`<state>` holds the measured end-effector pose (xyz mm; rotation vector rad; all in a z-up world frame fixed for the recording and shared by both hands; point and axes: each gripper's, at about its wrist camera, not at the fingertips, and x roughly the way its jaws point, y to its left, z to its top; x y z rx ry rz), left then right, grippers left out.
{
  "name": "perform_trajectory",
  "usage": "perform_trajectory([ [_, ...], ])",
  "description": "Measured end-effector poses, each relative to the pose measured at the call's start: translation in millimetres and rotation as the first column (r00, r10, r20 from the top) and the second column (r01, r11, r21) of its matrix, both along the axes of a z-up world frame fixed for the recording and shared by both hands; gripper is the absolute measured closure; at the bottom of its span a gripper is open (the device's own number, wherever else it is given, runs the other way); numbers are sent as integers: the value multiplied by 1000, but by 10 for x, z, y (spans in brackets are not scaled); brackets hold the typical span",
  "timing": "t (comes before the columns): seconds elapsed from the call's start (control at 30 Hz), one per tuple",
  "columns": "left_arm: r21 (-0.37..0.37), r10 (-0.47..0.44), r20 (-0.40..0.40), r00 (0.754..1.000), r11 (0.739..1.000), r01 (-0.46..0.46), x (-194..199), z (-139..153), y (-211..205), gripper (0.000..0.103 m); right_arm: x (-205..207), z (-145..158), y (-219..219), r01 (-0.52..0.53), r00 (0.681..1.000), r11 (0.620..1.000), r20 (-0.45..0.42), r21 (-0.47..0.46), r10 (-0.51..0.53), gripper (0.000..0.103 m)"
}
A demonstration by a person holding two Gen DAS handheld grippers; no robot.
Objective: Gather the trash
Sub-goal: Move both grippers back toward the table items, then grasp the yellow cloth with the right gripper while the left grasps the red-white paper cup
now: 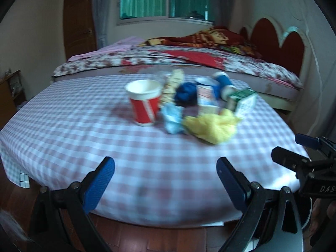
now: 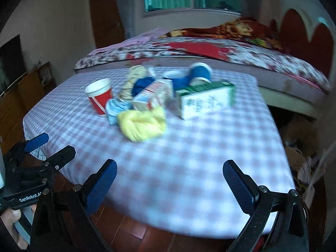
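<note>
A pile of trash sits at the far middle of the checked table (image 1: 84,142) (image 2: 199,157): a red paper cup (image 1: 143,103) (image 2: 99,96), a light blue wad (image 1: 173,117) (image 2: 116,108), a yellow wad (image 1: 212,127) (image 2: 141,124), a dark blue wad (image 1: 185,94) (image 2: 142,85), a small carton (image 1: 206,99) (image 2: 153,95), a green-and-white box (image 1: 243,100) (image 2: 206,99) and blue cups (image 1: 223,82) (image 2: 199,72). My left gripper (image 1: 166,171) is open and empty over the near table edge. My right gripper (image 2: 170,174) is open and empty, also near the front edge.
A bed (image 1: 172,61) with a floral cover stands right behind the table. A red headboard (image 1: 279,42) is at the right. A wooden cabinet (image 2: 19,96) stands at the left. Cardboard clutter (image 2: 300,147) lies on the floor right of the table.
</note>
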<state>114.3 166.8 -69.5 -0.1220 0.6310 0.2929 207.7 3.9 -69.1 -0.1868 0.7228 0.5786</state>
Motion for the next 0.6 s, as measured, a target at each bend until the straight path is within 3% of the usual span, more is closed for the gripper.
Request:
perform_trajectory([
  [0.17, -3, 21, -5, 1000, 1000, -21, 128, -27, 258, 5, 251, -126, 493, -27, 999, 999, -27, -28, 26, 9],
  [0.37, -50, 5, -3, 1000, 999, -5, 304, -84, 428, 5, 530, -278, 776, -44, 996, 999, -77, -30, 41, 12],
  [0.43, -62, -1, -9, 1000, 998, 1, 353, -112, 454, 6, 607, -332, 823, -54, 994, 998, -100, -26, 52, 17],
  [0.6, -81, -25, -16, 1000, 996, 23, 454, -170, 464, 8, 618, -380, 882, -104, 987, 995, -121, -3, 103, 43],
])
